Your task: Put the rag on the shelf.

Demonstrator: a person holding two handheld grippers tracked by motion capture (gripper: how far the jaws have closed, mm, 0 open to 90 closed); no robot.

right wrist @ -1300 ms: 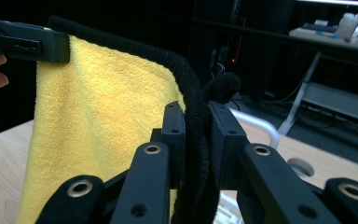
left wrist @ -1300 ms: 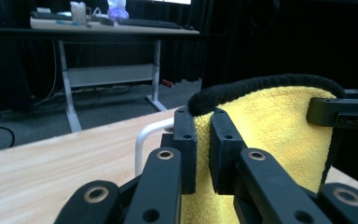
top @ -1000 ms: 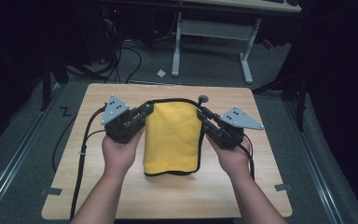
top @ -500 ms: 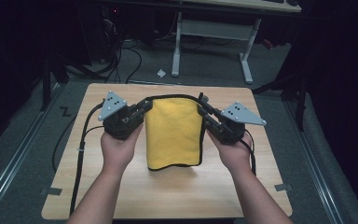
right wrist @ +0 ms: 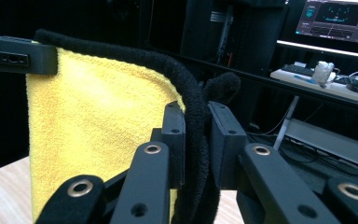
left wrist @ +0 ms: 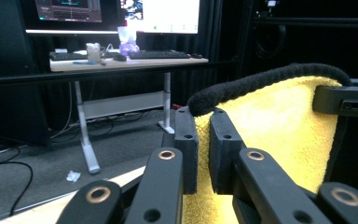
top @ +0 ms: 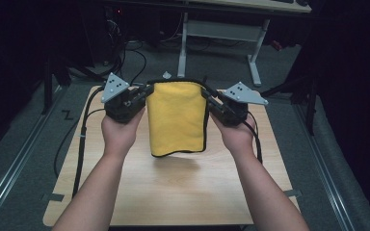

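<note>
Since a second earlier, both hands had risen and moved toward the table's far edge, and the yellow cloth (top: pixel 177 118), which had lain with its lower part on the wood, hung free with its bottom hem lifted off the surface. The left gripper (top: pixel 143 94) was clenched on the cloth's upper left corner, and the right gripper (top: pixel 210 100) was clenched on its upper right corner, each set of black jaws pinching the thick black trim. In the left gripper view, the cloth (left wrist: pixel 279 135) looked soft and fuzzy like terry, and its rolled black border ran in a curve along the top. In the right gripper view, the cloth (right wrist: pixel 98 126) showed the same nap, with the dark border bunched between the jaws. The cloth hung as a tall rectangle with rounded lower corners over the far middle of the pale wooden table (top: pixel 183 192), whose corners were rounded. The near half of the table lay bare below the hem.
</note>
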